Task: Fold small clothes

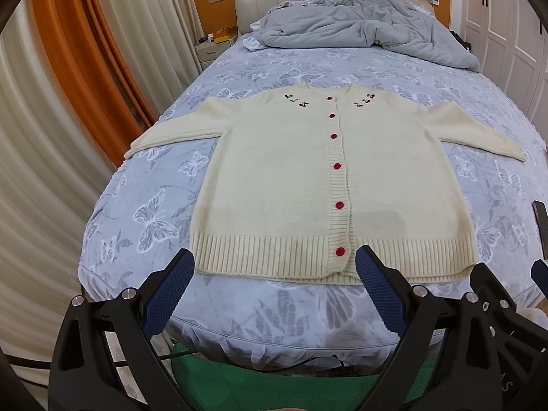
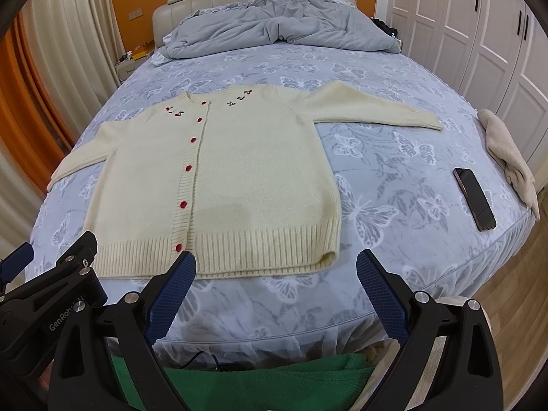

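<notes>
A small cream knit cardigan (image 1: 281, 178) with red buttons and cherry embroidery lies flat, buttoned, on the bed, sleeves spread out to both sides. It also shows in the right wrist view (image 2: 246, 171). My left gripper (image 1: 275, 260) is open and empty, hovering just in front of the ribbed hem near the bottom button. My right gripper (image 2: 275, 262) is open and empty, in front of the hem's right corner. Both hover near the bed's foot edge, not touching the cardigan.
The bed (image 2: 394, 157) has a blue butterfly sheet. A grey duvet (image 2: 274, 24) is bunched at the headboard. A phone (image 2: 474, 198) and a beige cloth (image 2: 510, 157) lie at the right edge. Green fabric (image 2: 260, 387) lies below the foot. Curtains hang left, wardrobes stand right.
</notes>
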Available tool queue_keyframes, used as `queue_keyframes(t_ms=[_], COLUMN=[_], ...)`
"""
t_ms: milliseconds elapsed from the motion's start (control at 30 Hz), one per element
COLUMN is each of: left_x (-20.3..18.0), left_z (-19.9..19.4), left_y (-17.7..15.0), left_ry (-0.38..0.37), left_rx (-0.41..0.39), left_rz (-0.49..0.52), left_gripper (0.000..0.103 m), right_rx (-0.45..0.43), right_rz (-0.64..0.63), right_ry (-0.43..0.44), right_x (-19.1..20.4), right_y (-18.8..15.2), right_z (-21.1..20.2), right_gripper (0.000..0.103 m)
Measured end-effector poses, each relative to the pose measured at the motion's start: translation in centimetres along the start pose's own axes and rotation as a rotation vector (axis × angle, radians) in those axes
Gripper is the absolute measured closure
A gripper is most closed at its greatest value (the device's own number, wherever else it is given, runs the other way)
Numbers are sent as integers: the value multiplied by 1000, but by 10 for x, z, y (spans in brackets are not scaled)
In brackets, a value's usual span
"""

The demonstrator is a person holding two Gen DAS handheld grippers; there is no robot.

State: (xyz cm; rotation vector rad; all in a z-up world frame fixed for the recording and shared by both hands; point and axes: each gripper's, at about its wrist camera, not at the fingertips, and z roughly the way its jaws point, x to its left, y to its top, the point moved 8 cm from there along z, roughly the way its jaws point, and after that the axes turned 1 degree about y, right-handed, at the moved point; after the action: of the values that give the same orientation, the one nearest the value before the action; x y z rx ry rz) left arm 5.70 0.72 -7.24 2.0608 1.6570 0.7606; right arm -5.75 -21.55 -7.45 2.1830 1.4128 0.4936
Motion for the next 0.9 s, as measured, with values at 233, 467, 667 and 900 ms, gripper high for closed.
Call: queue_keyframes(t_ms=[233,467,667,900], left_x=[1,0,0,2], left_z=[0,0,0,3], left_y=[0,1,1,2], left_ry=[4,4,5,8], left_rx=[1,2,2,7], left_rz=[2,3,2,4], left_gripper=[11,11,11,11], right_rx=[1,4,5,10], right_rz=[2,1,2,2], right_ry=[2,0,2,2], right_x=[-1,2,2,3], right_y=[0,-3,-3,-6], right_z=[0,3,3,5], right_gripper=[9,9,9,9])
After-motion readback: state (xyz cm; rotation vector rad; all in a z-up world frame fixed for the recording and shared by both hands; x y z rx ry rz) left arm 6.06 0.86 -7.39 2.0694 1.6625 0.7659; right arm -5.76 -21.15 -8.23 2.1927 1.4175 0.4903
